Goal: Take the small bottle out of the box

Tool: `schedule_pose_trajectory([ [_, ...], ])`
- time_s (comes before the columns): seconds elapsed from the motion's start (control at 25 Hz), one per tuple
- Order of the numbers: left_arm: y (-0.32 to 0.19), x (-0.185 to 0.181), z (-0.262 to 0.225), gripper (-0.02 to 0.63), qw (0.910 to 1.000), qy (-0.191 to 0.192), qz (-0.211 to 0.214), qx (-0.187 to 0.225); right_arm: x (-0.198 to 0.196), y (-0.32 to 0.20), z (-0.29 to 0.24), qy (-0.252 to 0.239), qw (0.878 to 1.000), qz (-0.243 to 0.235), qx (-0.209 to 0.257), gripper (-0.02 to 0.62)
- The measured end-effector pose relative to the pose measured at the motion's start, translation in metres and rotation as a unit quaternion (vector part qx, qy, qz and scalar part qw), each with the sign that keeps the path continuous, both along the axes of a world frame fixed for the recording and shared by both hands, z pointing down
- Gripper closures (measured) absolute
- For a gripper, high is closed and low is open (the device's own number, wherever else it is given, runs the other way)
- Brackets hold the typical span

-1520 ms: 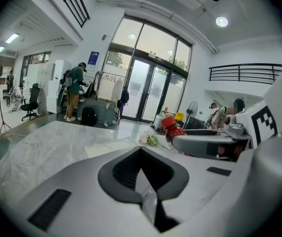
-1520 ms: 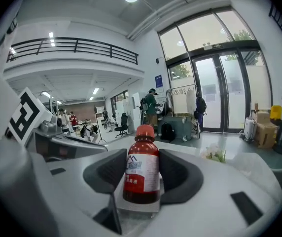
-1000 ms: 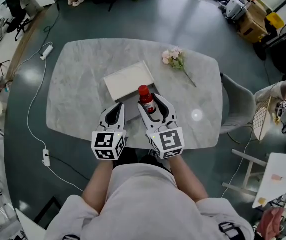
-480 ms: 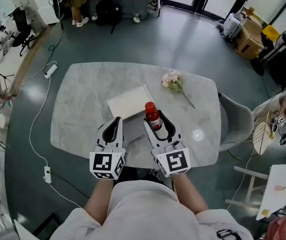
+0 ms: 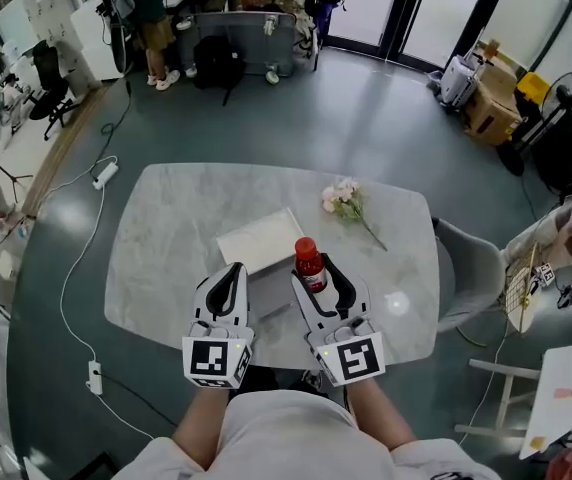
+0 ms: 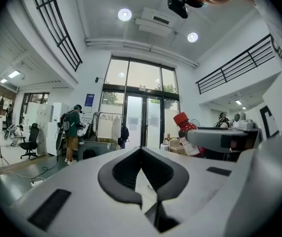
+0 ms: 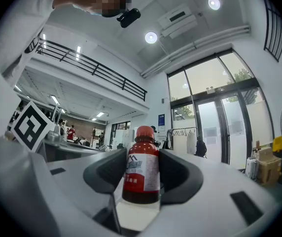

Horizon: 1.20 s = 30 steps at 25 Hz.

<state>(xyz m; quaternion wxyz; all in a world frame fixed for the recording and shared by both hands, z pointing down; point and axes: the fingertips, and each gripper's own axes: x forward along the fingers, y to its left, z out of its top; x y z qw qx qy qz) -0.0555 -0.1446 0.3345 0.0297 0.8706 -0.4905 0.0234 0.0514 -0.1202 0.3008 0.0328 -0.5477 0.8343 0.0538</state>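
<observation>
Pink flowers (image 5: 346,203) lie on the marble tabletop (image 5: 166,238), far right. A grey chair (image 5: 471,268) stands beside its right edge.

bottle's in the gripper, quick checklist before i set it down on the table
1. Grip: right gripper shut on the small bottle, a pad on each side: ok.
2. Bottle upright, red cap on: ok.
3. Bottle free of the box: ok, nothing surrounds it in the right gripper view.
4. Left gripper shut, empty, beside the right one: ok.
5. Bare table right of the box, flowers apart: ok.
6. Height above table: cannot tell.
</observation>
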Motion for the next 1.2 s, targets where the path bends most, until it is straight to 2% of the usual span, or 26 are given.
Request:
schedule_pose_trajectory([
  [0.12, -0.001, -0.002, -0.013, 0.583, 0.9999, 0.009, -0.003, 0.014, 0.006, 0.001, -0.001, 0.007, 1.0, 0.004, -0.003, 0.376],
  [0.32, -0.003, 0.006, -0.035, 0.583, 0.9992, 0.02, 0.002, 0.035, 0.014, -0.001, -0.025, -0.004, 1.0, 0.011, 0.023, 0.376],
  [0.68, -0.007, 0.013, -0.039, 0.583, 0.9991, 0.023, 0.006, 0.037, 0.018, -0.002, -0.033, -0.006, 0.999, 0.01, 0.036, 0.376],
  [1.08, -0.007, 0.022, -0.038, 0.583, 0.9988, 0.029, 0.02, 0.034, 0.019, -0.006, -0.024, -0.001, 1.0, 0.009, 0.014, 0.376],
  [1.2, -0.006, 0.026, -0.039, 0.583, 0.9986, 0.031, 0.023, 0.036, 0.019, -0.006, -0.029, -0.002, 1.0, 0.004, 0.028, 0.376],
])
